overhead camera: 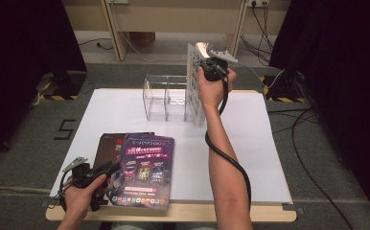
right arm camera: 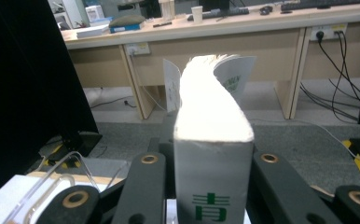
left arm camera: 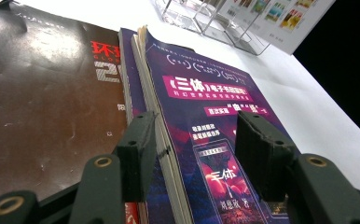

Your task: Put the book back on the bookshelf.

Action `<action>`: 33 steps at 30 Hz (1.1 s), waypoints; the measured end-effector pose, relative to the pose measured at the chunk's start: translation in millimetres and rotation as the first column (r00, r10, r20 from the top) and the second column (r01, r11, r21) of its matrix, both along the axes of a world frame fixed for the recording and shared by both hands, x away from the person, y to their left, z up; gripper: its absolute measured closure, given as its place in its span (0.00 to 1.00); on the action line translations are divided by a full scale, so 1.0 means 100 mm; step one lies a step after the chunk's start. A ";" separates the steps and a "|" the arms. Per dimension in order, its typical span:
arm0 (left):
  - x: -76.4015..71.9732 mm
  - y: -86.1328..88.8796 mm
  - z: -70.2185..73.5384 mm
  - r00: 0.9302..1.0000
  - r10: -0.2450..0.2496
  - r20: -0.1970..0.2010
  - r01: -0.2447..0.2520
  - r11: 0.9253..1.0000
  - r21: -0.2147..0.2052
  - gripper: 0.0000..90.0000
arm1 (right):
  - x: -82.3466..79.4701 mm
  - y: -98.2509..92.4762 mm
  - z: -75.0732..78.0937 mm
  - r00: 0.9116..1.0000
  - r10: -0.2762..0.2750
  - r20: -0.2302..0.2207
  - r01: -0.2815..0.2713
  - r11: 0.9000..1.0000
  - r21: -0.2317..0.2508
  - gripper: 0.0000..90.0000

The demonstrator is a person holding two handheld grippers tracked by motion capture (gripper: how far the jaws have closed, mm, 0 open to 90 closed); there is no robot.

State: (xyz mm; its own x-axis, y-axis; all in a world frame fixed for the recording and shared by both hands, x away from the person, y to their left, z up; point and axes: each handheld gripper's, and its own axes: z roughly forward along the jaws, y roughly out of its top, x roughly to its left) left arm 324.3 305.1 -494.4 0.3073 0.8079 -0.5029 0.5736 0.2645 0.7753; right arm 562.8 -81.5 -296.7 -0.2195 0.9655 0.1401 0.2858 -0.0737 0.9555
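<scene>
A thick white book with coloured tiles on its cover stands upright at the right end of a clear acrylic rack. My right gripper is shut on its top edge. In the right gripper view both jaws of that gripper press the book's white spine, which bears a green character. A purple book lies flat near the front edge. My left gripper rests at its left side. In the left gripper view the left gripper stands open, its jaws astride the purple book's page edge.
A dark brown magazine lies under and left of the purple book, and fills the left of the left gripper view. A white board covers the table. Behind the table are desk legs and cables on the floor.
</scene>
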 end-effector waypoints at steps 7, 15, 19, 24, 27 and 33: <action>0.00 -0.02 0.00 1.000 -0.004 0.000 0.004 1.000 0.001 0.53 | -0.07 -0.01 -0.11 1.000 -0.016 0.015 0.016 1.000 -0.009 0.82; -0.01 -0.03 0.00 1.000 -0.007 0.002 0.007 1.000 0.004 0.53 | -0.24 -0.12 -0.26 1.000 -0.023 0.017 0.024 1.000 -0.013 0.81; -0.01 -0.06 0.00 1.000 -0.013 0.002 0.013 1.000 0.008 0.53 | -0.30 -0.16 -0.23 1.000 0.017 -0.020 -0.017 1.000 -0.014 0.78; -0.02 -0.07 0.00 1.000 -0.015 0.000 0.015 1.000 0.007 0.53 | -0.35 -0.20 -0.18 0.994 0.070 -0.086 -0.070 0.998 0.005 0.75; -0.02 -0.07 0.00 1.000 -0.018 0.000 0.018 1.000 0.008 0.53 | -0.33 -0.22 -0.15 0.992 0.075 -0.102 -0.074 0.997 0.008 0.73; -0.02 -0.05 0.00 1.000 -0.012 0.001 0.012 1.000 0.006 0.53 | -0.28 -0.20 -0.12 0.991 0.072 -0.116 -0.073 0.997 -0.002 0.70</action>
State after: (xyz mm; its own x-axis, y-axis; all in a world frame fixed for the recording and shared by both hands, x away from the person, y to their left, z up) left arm 322.7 299.7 -494.6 0.3176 0.8068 -0.4981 0.5764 0.2529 0.7771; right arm 534.6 -101.6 -309.1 -0.2719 0.9485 0.1627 0.3990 -0.0428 0.9159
